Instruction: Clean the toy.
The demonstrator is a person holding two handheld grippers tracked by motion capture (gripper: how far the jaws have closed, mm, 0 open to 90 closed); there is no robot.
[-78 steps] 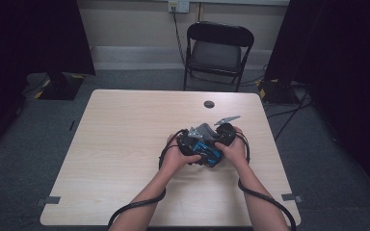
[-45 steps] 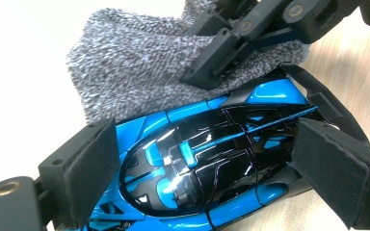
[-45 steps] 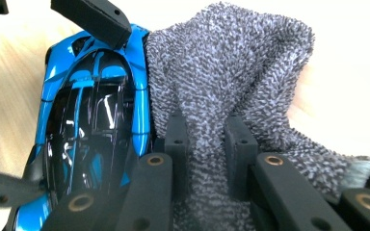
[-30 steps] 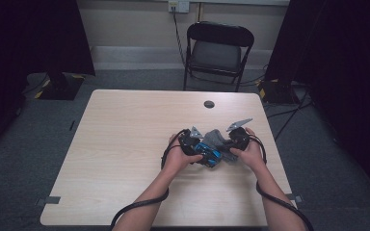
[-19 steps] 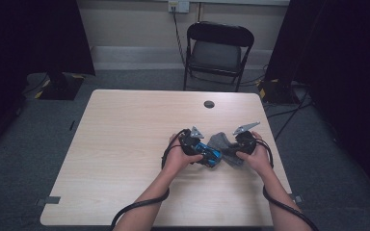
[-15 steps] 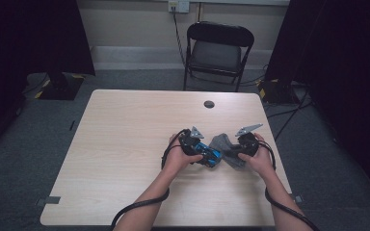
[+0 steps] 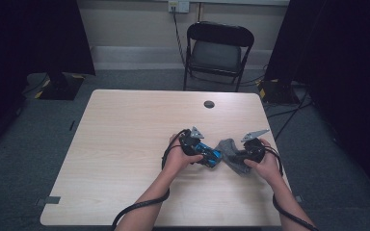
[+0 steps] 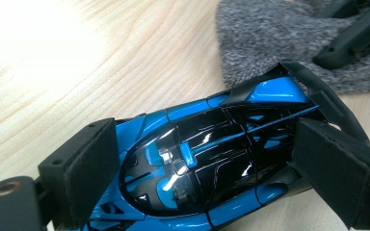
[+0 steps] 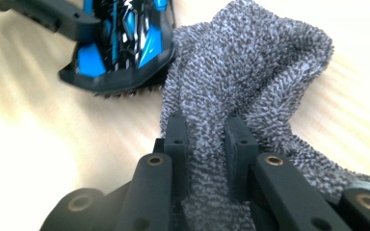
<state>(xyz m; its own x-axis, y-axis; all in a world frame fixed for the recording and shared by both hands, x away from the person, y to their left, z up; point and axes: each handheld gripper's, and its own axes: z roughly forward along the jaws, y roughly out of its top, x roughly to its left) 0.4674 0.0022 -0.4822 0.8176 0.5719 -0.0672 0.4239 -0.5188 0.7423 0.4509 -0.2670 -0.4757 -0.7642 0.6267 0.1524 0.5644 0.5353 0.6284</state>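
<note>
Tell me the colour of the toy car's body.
The toy car is bright blue with glossy black panels, clearest in the left gripper view.

We find the toy car point(image 8: 212, 163) nose cut off by the frame's lower edge, the grey cloth point(image 9: 250, 96) fold hidden between the jaws

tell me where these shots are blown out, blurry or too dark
High view: dim, black curtains at both sides lose all detail, the table evenly lit. Left gripper view: table top blown out white at upper left, glare streaks on the blue toy car, the near pads soft. Right gripper view: bright washed-out wood at right and lower left, the car smeared, the grey cloth sharp.
</note>
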